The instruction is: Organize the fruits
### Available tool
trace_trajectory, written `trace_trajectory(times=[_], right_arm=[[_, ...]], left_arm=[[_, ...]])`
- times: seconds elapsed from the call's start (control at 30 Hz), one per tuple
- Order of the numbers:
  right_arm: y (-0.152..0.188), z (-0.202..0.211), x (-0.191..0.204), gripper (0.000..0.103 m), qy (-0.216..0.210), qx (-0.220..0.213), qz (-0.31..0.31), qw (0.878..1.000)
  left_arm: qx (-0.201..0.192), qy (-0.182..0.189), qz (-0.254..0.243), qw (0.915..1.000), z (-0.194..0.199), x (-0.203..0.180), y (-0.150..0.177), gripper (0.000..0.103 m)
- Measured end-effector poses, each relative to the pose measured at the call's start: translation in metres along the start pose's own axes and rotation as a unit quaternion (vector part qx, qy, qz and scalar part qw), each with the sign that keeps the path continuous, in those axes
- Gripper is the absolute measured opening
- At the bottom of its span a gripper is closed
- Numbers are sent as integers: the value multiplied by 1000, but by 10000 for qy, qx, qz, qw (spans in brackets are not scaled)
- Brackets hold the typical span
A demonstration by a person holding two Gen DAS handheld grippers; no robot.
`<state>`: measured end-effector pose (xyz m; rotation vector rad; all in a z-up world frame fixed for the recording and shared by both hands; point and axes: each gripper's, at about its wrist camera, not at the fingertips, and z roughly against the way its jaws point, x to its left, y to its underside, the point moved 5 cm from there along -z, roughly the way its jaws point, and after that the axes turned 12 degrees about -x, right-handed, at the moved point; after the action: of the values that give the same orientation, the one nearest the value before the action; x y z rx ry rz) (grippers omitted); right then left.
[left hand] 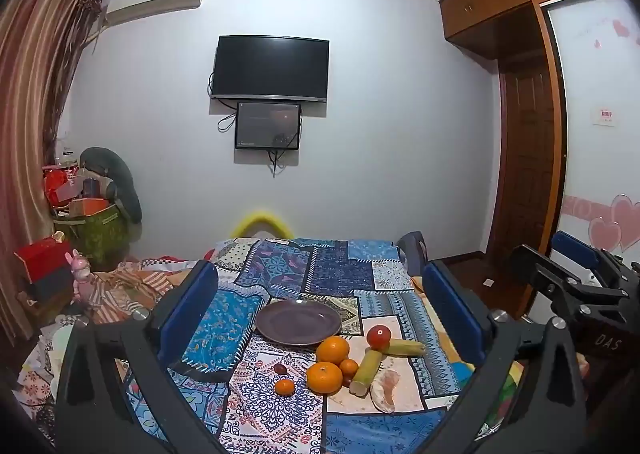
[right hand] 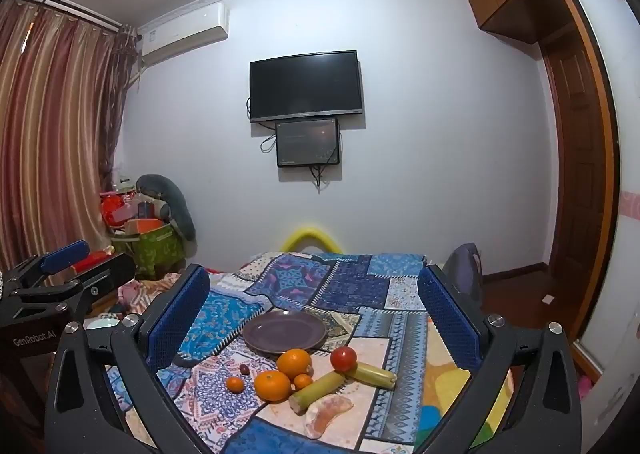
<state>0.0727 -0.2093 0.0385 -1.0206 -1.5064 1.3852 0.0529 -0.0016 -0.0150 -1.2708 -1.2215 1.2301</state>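
An empty purple plate (left hand: 298,322) (right hand: 285,331) lies on a patchwork cloth. In front of it sit two big oranges (left hand: 333,350) (right hand: 294,362), two small oranges (left hand: 285,387) (right hand: 235,384), a red tomato (left hand: 379,336) (right hand: 343,358), two green-yellow cane pieces (left hand: 366,372) (right hand: 317,390), a peeled pomelo segment (left hand: 385,390) (right hand: 326,414) and a small dark fruit (left hand: 280,368) (right hand: 244,369). My left gripper (left hand: 320,314) and my right gripper (right hand: 314,310) are both open and empty, held above and short of the fruit.
The cloth covers a table (left hand: 352,262) with its far edge near a yellow chair back (left hand: 262,219). Boxes and bags (left hand: 92,213) pile up at the left by the curtain. A wooden door (left hand: 528,157) stands at the right. A TV (left hand: 271,67) hangs on the wall.
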Motion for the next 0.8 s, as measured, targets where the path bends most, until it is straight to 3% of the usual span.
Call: trace_trajectory(times=[0.8], right_arm=[[-3,3,0,103,-11,-12,-20,10000]], left_arm=[[29,6,6,10000,0,-1,-1,103]])
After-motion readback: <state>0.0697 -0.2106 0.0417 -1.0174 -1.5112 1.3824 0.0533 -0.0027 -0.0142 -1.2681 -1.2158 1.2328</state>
